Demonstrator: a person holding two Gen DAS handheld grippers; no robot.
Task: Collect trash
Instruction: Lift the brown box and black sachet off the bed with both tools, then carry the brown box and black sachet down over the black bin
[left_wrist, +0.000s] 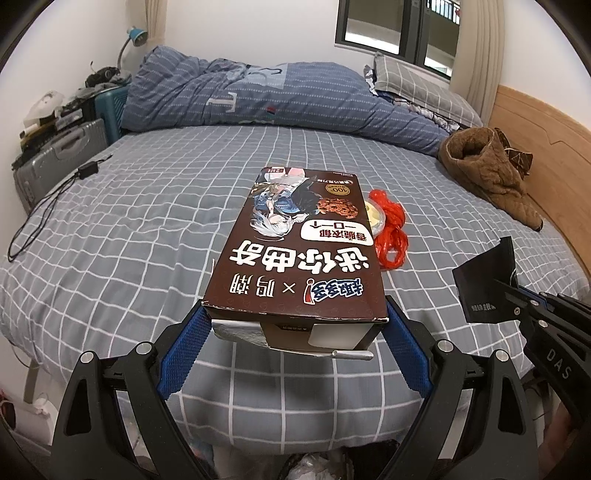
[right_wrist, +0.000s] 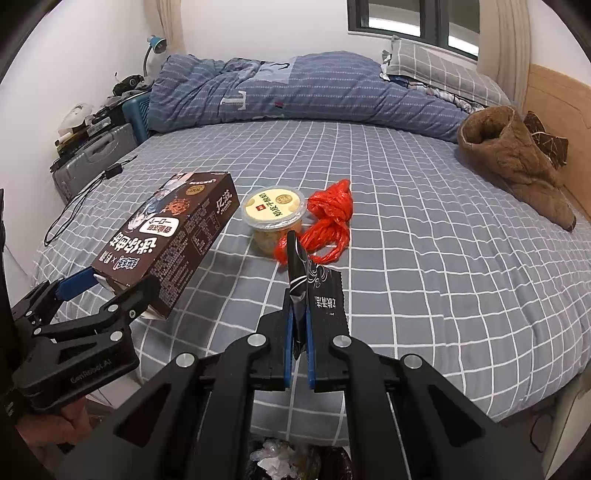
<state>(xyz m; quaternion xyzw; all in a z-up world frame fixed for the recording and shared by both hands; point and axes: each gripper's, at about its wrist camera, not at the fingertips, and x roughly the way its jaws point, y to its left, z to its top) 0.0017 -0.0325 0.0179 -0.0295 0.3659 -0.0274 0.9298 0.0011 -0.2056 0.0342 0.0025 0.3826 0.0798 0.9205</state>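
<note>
Cookie box (left_wrist: 295, 254) pinched in left gripper (left_wrist: 295, 321) jaws, black wrapper (right_wrist: 317, 291) in right gripper (right_wrist: 297, 332) jaws, lidded tub (right_wrist: 274, 208) on bed (right_wrist: 424, 258).

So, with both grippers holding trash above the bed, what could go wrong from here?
1. The left gripper clamps the brown cardboard cookie box only at its near end, so the long box may tilt or slip.
2. The right gripper pinches the thin black foil wrapper by one edge; it could slide out.
3. The round yellow-lidded plastic tub and the crumpled red plastic bag lie close together, so grasping one may drag the other.
</note>
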